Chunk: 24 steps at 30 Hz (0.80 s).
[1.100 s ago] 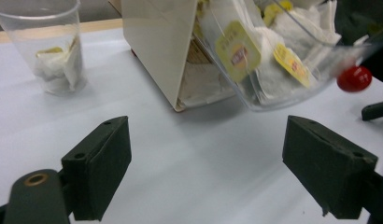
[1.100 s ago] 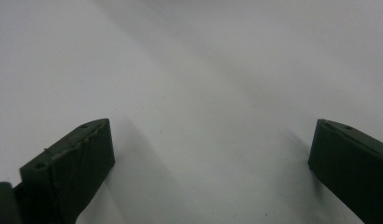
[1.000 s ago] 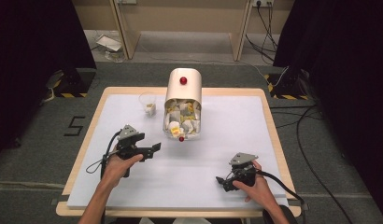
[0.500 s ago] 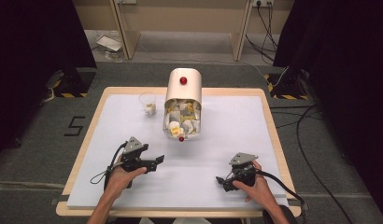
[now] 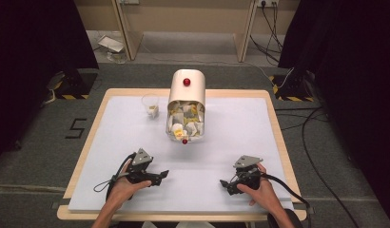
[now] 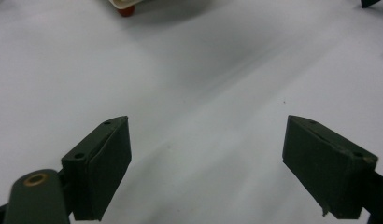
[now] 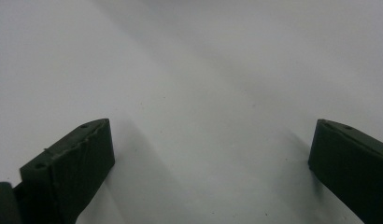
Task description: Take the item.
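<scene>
A white sheet [image 5: 136, 142] is spread over the wooden bench [image 5: 274, 137]. Near the far edge a cream container [image 5: 186, 92] with a red knob [image 5: 186, 81] is laid on its side, its open mouth packed with small sachets [image 5: 186, 123]. Just beside it a clear plastic cup [image 5: 150, 104] is stood upright. Cables [image 5: 321, 156] are seen on the grey floor [image 5: 50, 137].

A wooden-edged table [image 5: 274, 118] carries a white sheet [image 5: 240, 137] over nearly all its top. On the sheet lie a cream container [image 5: 186, 107] (tipped on its side, packets at its mouth) and, just left, a clear cup [image 5: 150, 104].
</scene>
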Motion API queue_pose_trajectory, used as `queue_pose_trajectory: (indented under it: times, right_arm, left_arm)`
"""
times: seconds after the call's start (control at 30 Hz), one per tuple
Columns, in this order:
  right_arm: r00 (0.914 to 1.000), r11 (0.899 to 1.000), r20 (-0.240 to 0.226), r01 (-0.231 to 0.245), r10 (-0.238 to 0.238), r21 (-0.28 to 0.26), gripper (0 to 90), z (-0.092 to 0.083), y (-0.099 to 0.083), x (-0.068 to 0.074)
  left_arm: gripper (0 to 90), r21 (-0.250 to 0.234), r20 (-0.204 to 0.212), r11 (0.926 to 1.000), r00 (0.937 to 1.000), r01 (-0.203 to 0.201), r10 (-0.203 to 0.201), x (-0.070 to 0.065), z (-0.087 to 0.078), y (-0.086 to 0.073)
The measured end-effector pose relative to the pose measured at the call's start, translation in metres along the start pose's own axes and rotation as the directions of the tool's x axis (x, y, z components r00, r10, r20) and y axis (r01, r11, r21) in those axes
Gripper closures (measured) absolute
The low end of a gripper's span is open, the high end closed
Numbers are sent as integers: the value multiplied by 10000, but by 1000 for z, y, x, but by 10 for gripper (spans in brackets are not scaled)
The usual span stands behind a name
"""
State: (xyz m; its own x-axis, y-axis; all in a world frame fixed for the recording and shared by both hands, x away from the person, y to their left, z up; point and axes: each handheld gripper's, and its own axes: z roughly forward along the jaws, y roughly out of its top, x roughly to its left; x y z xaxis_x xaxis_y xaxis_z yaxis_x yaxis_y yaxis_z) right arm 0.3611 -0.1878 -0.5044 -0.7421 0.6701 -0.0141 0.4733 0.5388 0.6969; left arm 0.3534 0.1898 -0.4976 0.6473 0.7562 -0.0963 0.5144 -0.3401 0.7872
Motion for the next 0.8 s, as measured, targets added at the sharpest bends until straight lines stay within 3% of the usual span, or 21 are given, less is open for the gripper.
queue_pose_trajectory:
  times: [0.2,0.33,0.5,0.8]
  right_arm:
    - [10000,10000,-1,14,-14,-3,8,0,0,0]
    - [10000,10000,0,13,-13,-4,8,0,0,0]
    - [10000,10000,1,15,-15,-4,8,0,0,0]
    - [10000,10000,-1,15,-15,-6,8,0,0,0]
  left_arm:
    - [147,402,158,9992,9999,-63,57,-4,3,-9]
    - [146,388,57,9990,9997,-226,223,-6,2,-12]
    - [138,557,-408,9954,9959,-782,806,-14,4,-13]
    - [138,547,-369,9958,9964,-741,761,-13,4,-13]
